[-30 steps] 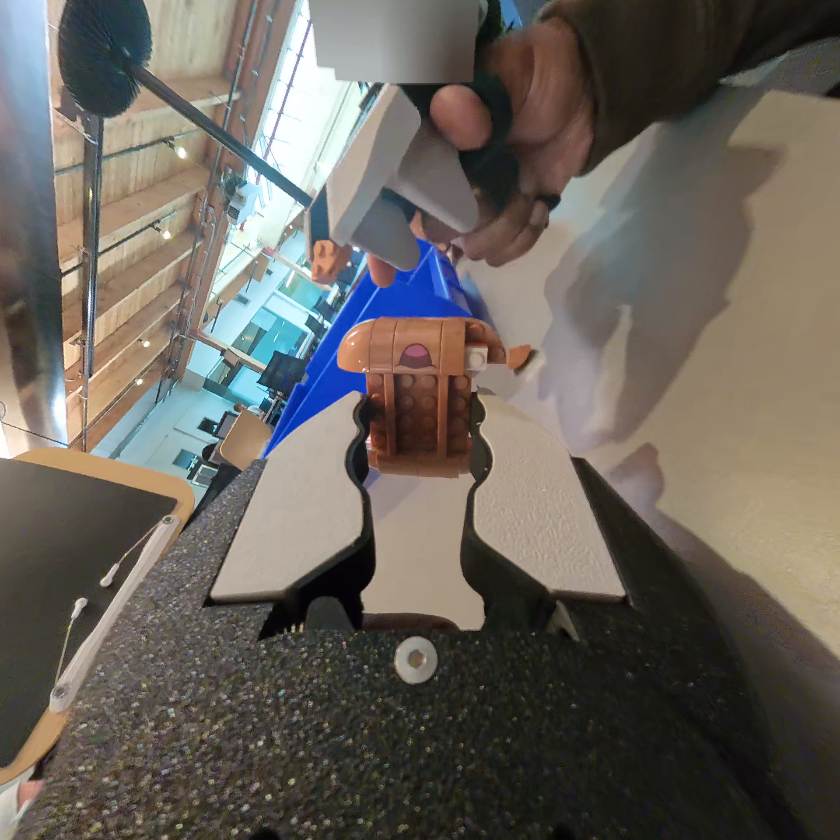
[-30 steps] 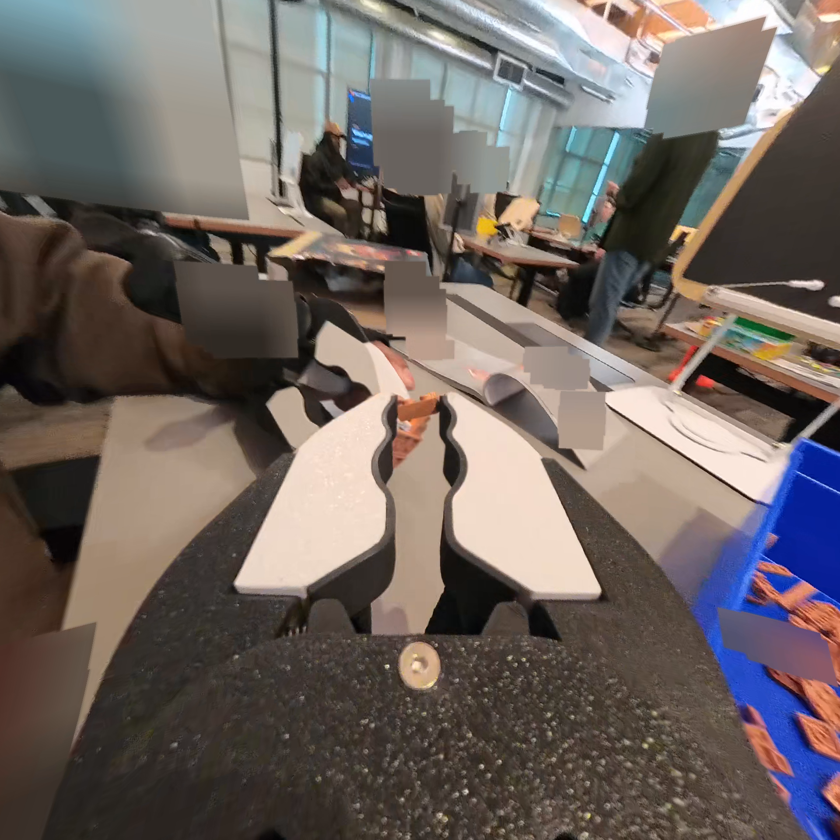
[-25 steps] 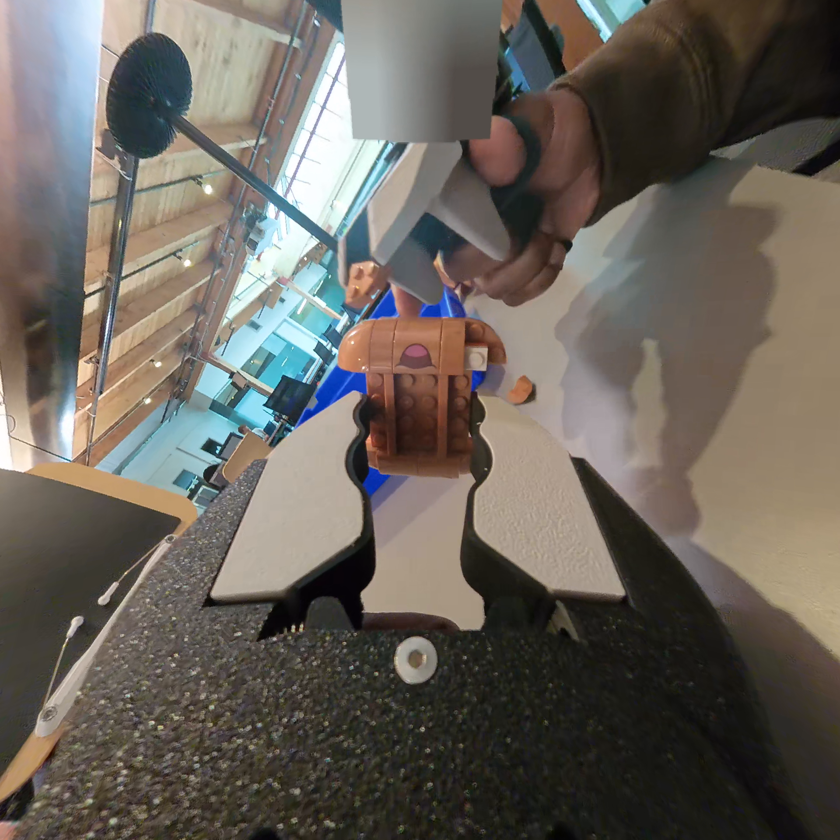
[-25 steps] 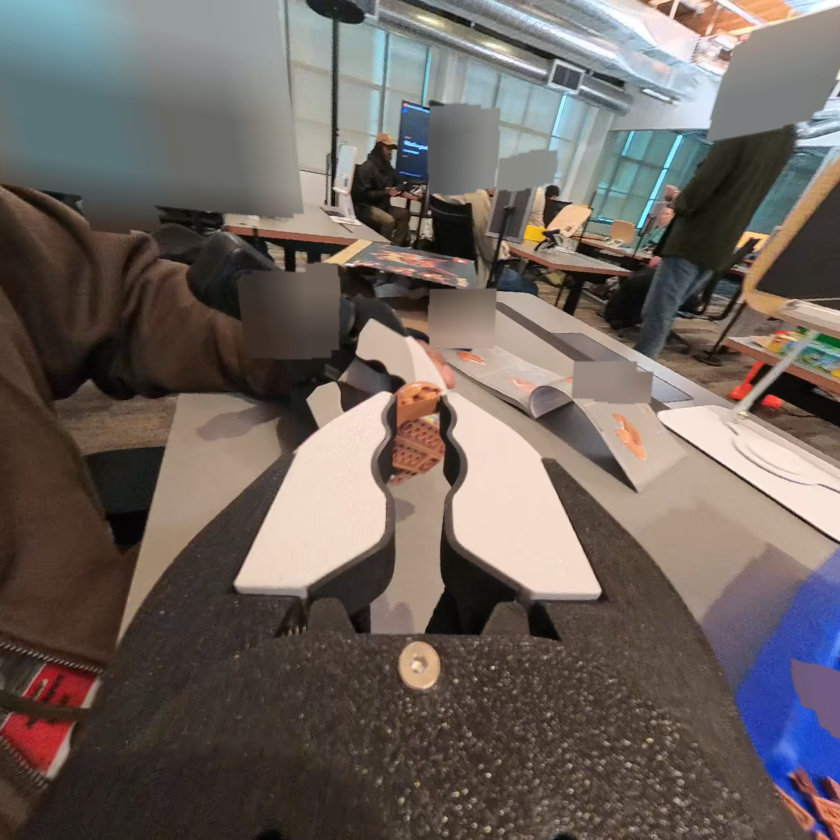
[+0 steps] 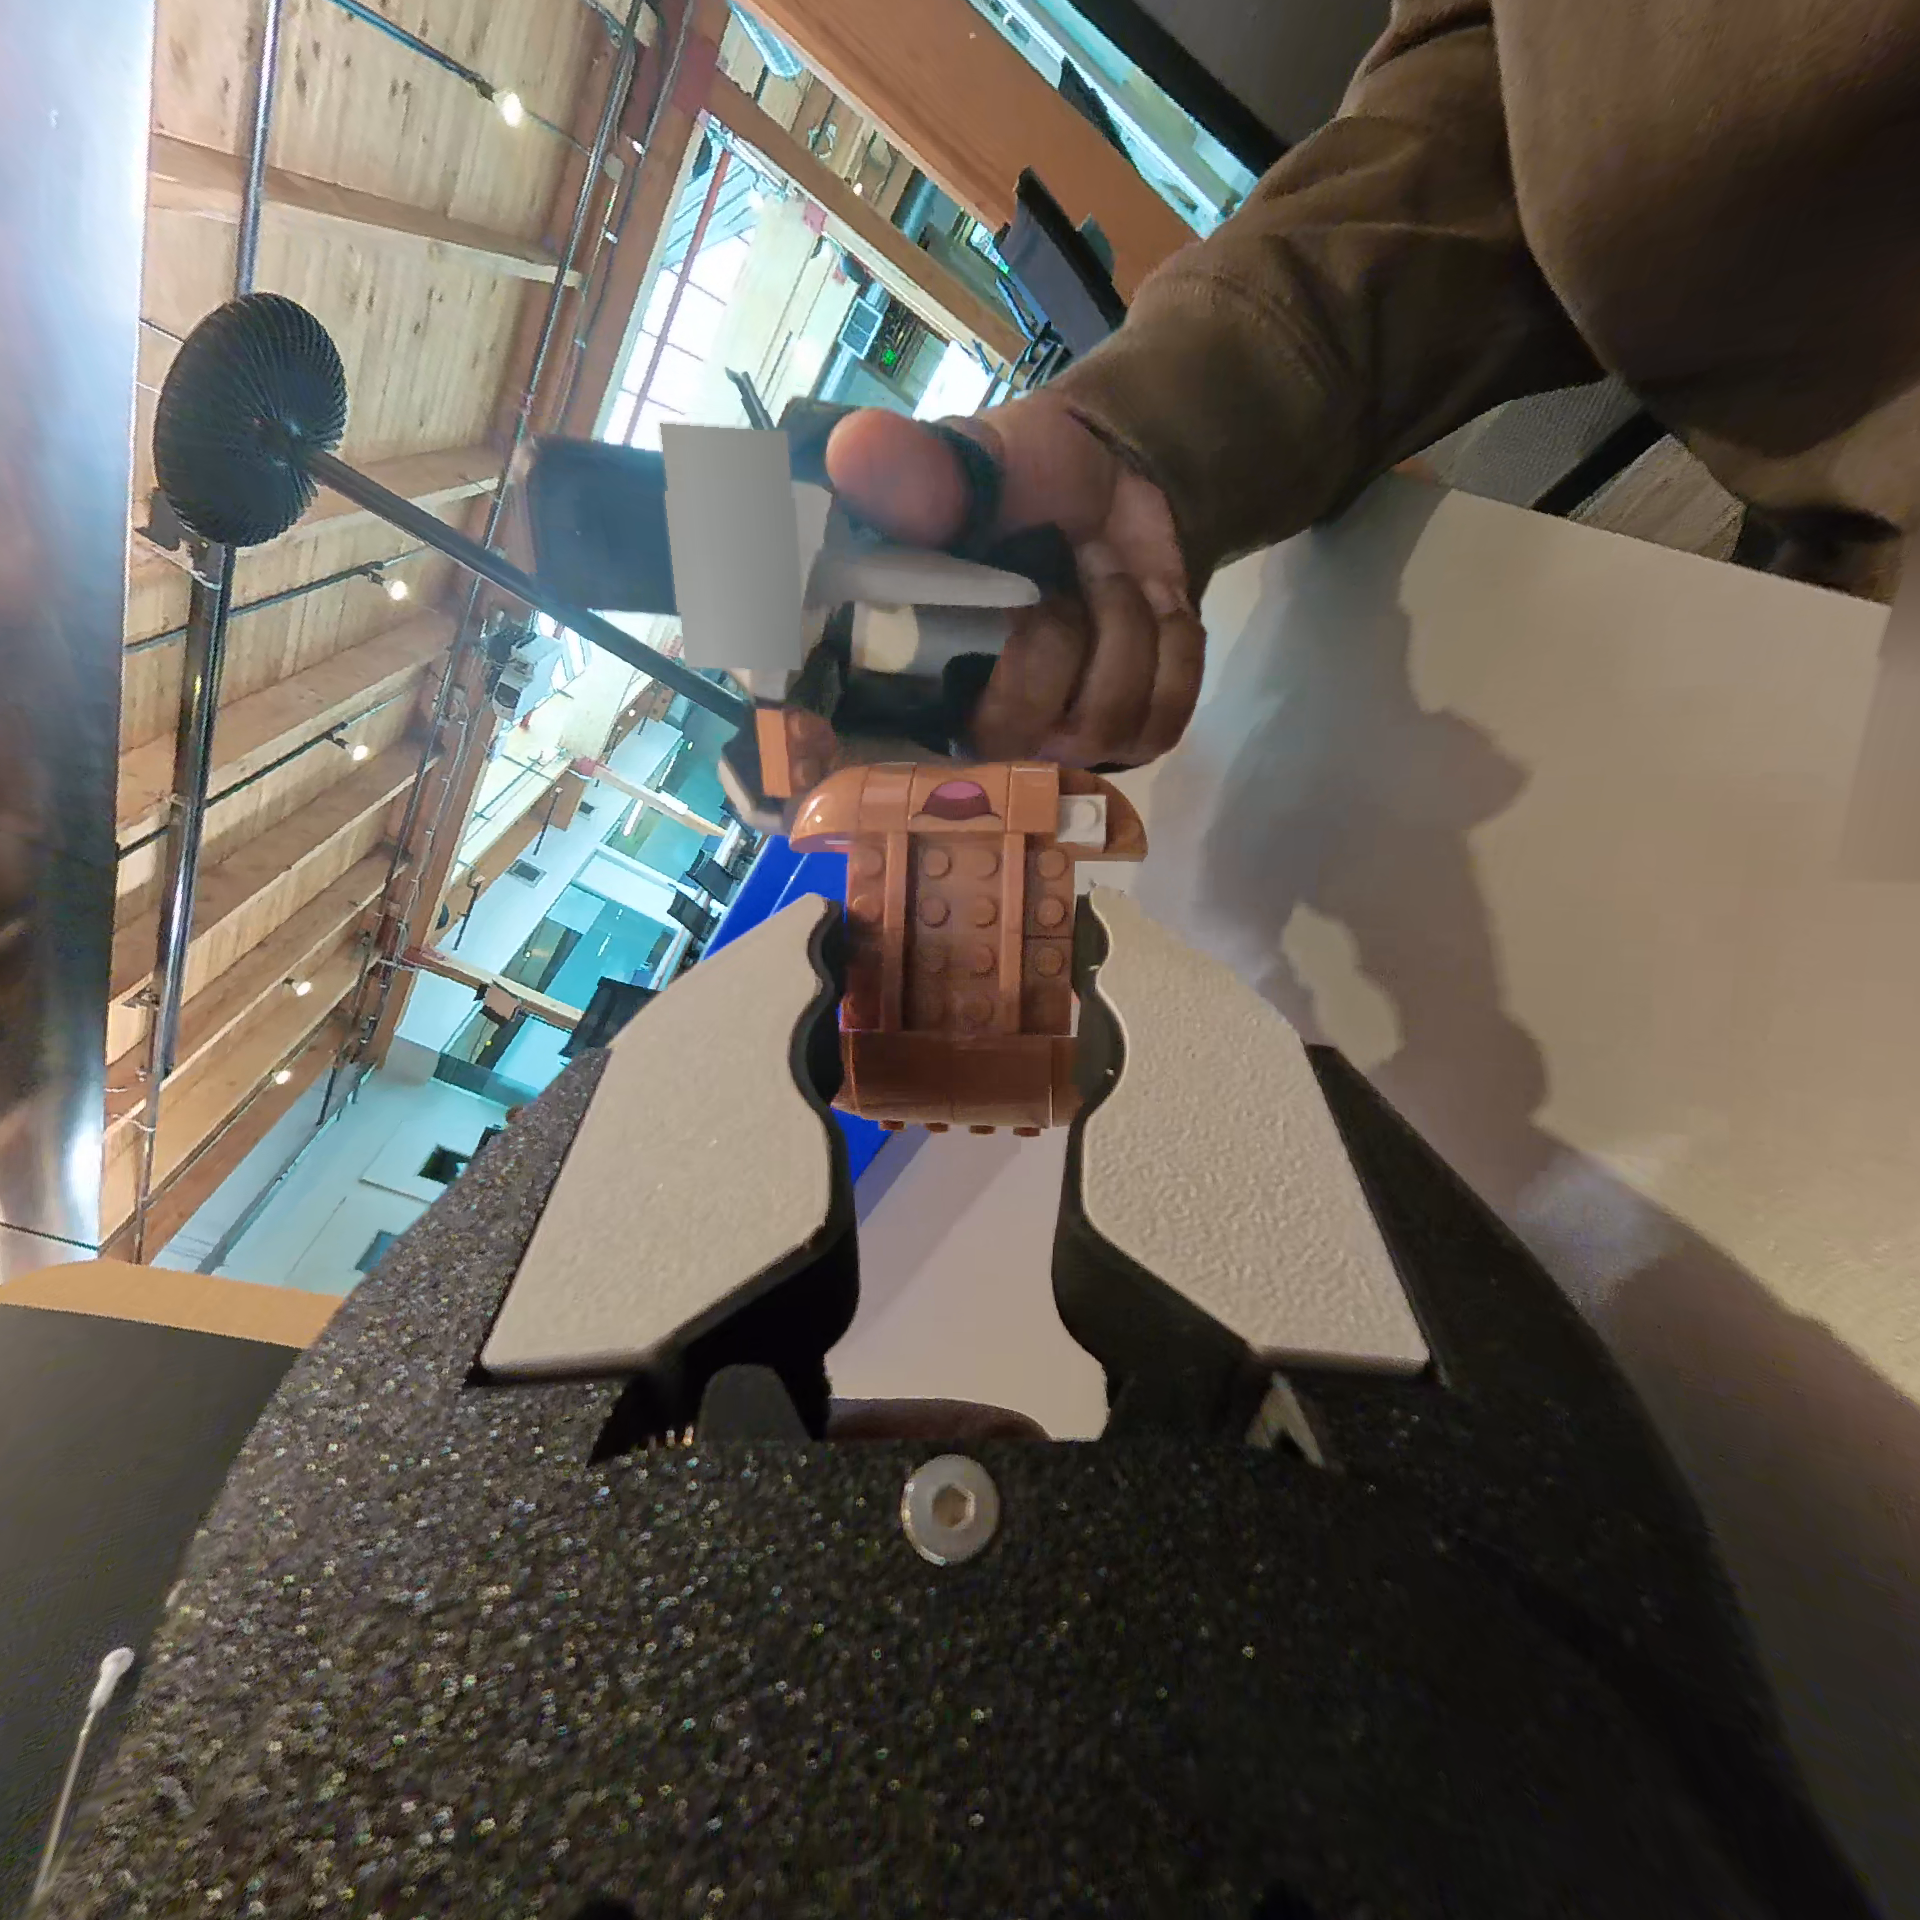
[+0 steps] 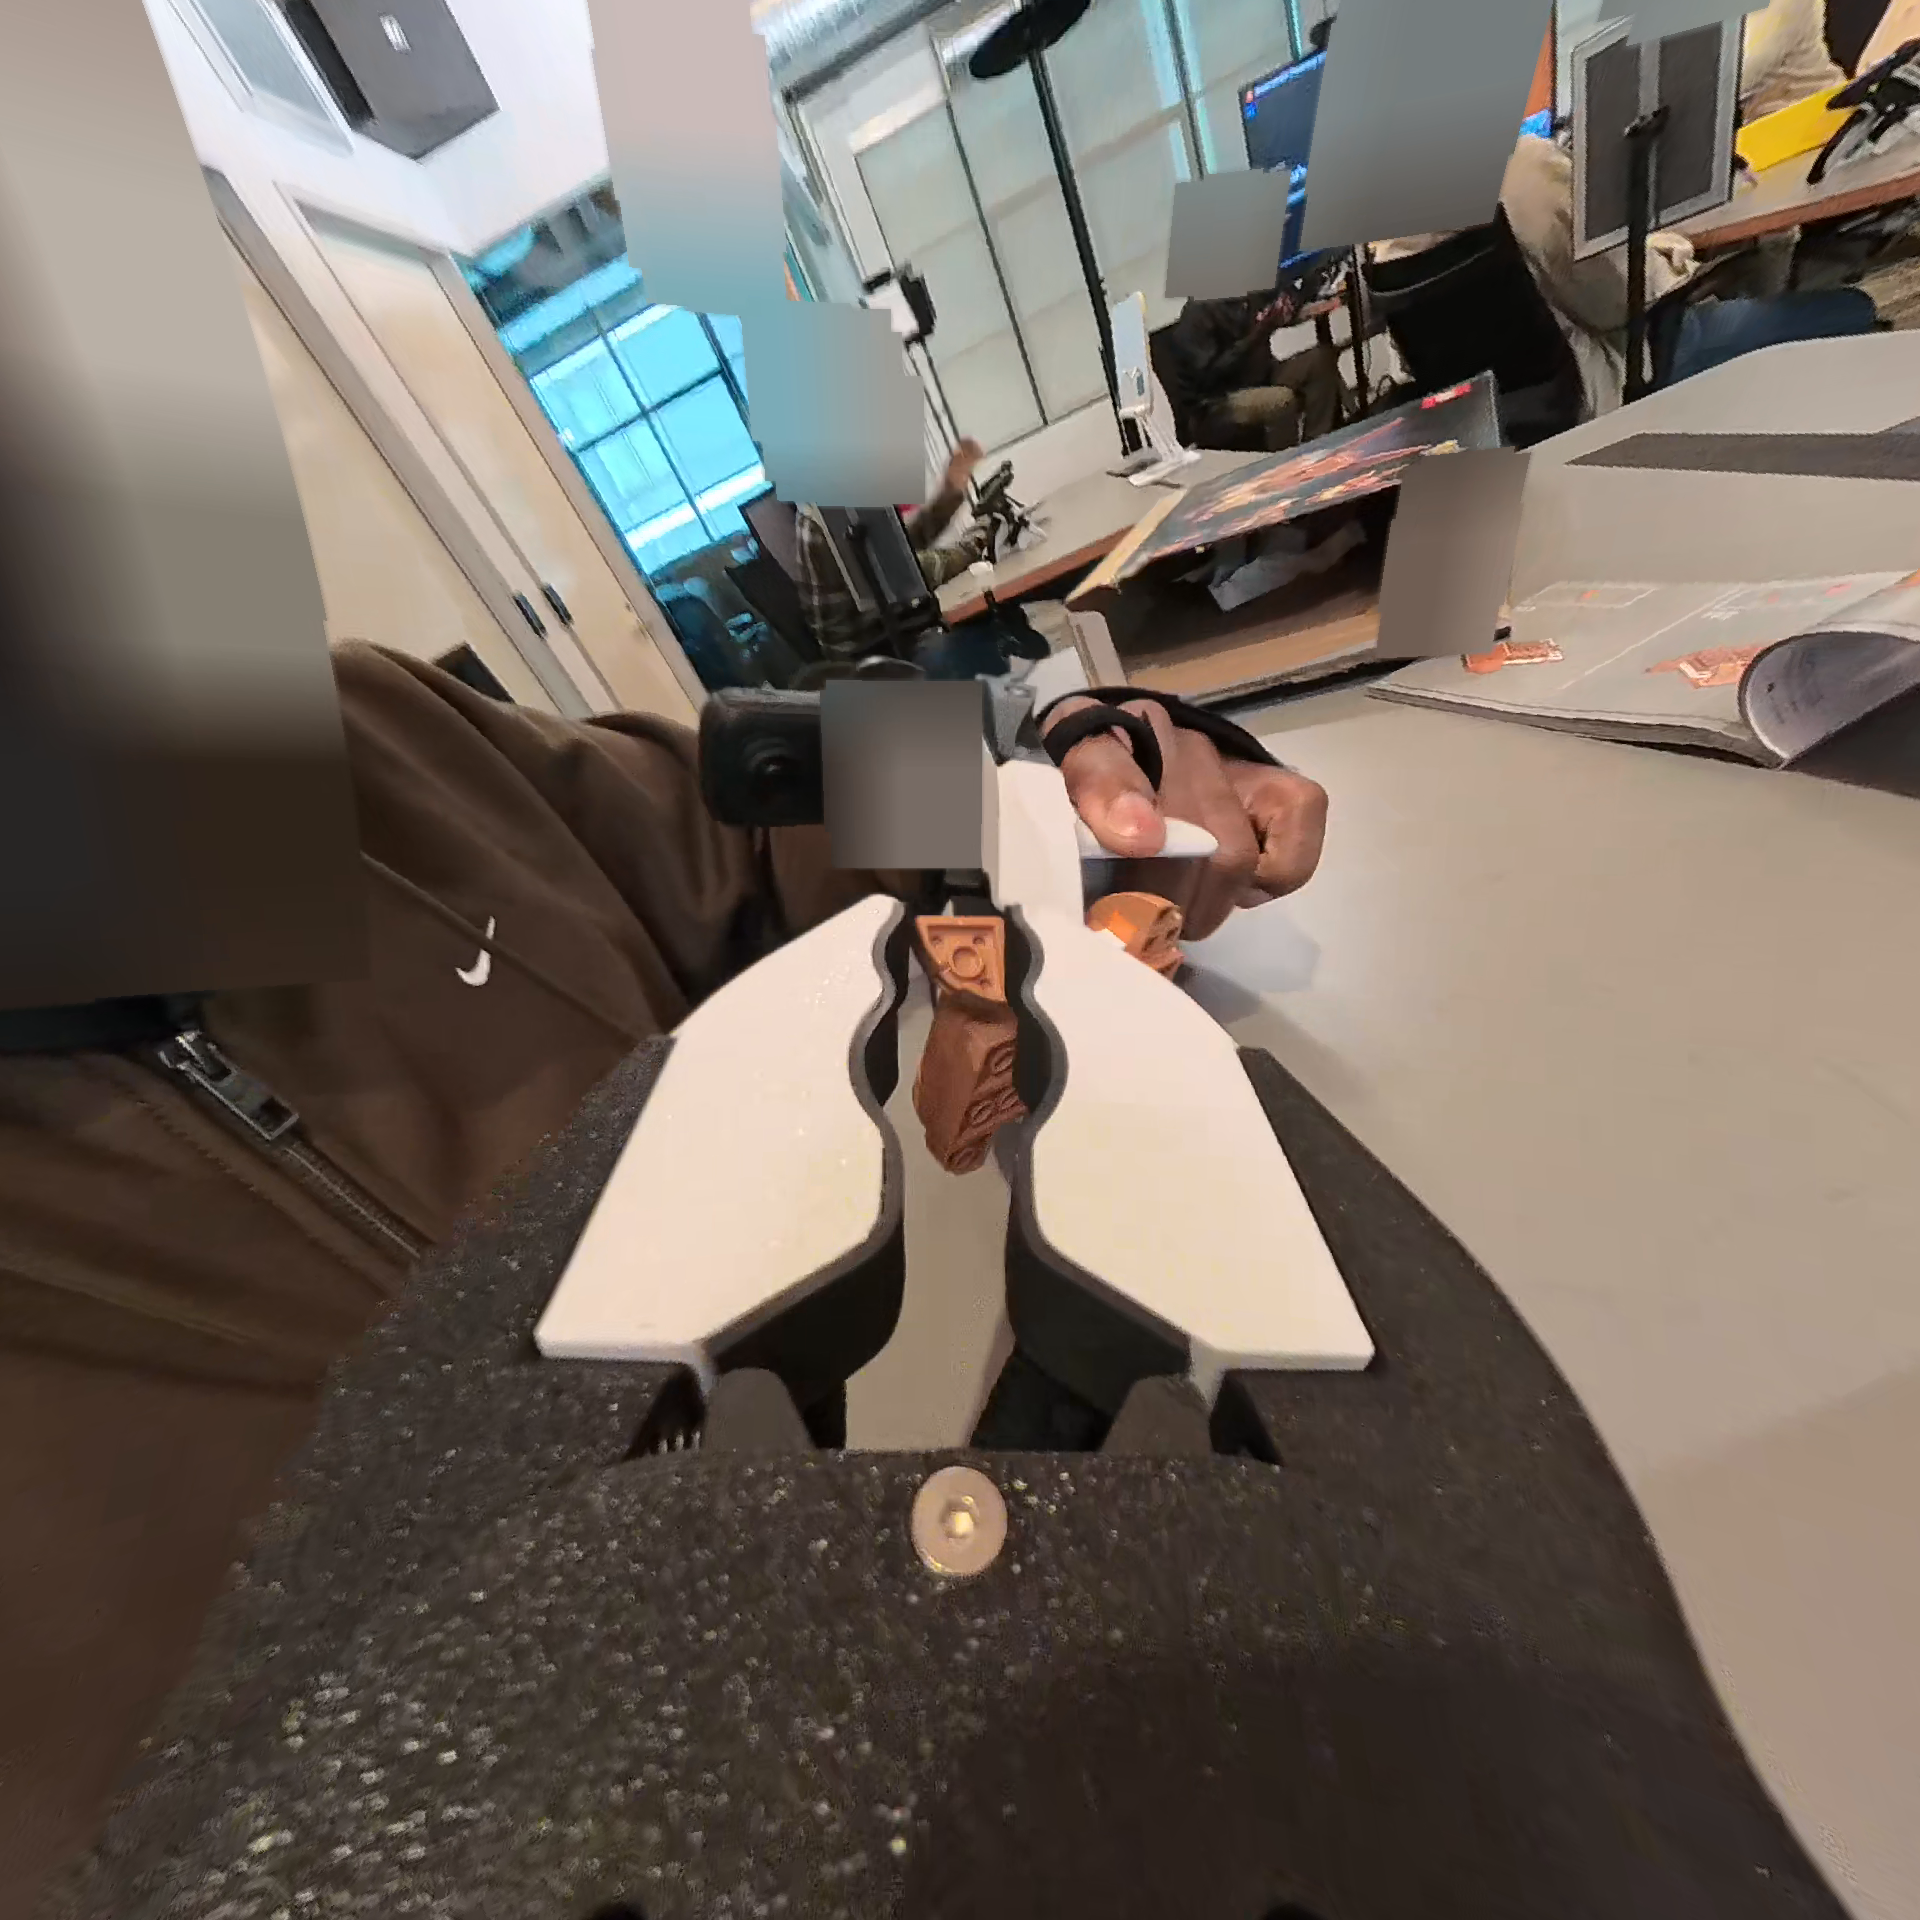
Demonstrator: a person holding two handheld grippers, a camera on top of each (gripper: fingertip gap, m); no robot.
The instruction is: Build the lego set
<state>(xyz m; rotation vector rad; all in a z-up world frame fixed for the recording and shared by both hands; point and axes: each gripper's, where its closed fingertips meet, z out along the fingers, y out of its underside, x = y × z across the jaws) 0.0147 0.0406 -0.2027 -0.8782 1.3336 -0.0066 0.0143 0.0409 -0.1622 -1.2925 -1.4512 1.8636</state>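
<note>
In the left wrist view my left gripper [image 5: 956, 914] is shut on a brown lego assembly [image 5: 961, 977] with a rounded top and a pink spot, held above the grey table [image 5: 1558, 831]. My right gripper [image 5: 756, 743], in a person's hand [image 5: 1081, 623], holds a small brown piece [image 5: 781, 756] just left of the assembly's top. In the right wrist view my right gripper [image 6: 958, 920] is shut on that small brown lego piece [image 6: 966, 1039]. Beyond it, the left gripper's fingers [image 6: 1034, 831] hold the assembly [image 6: 1138, 925], mostly hidden.
An open instruction booklet [image 6: 1714, 665] lies on the grey table [image 6: 1558, 1039] at the right, with a lego box [image 6: 1299, 540] behind it. A blue bin [image 5: 790, 904] shows behind the assembly. The person's brown sleeve [image 6: 520, 883] fills the left. People sit at far desks.
The right gripper with its small piece has come in close to the top of the assembly. Both grippers have turned, and both stay shut on their pieces.
</note>
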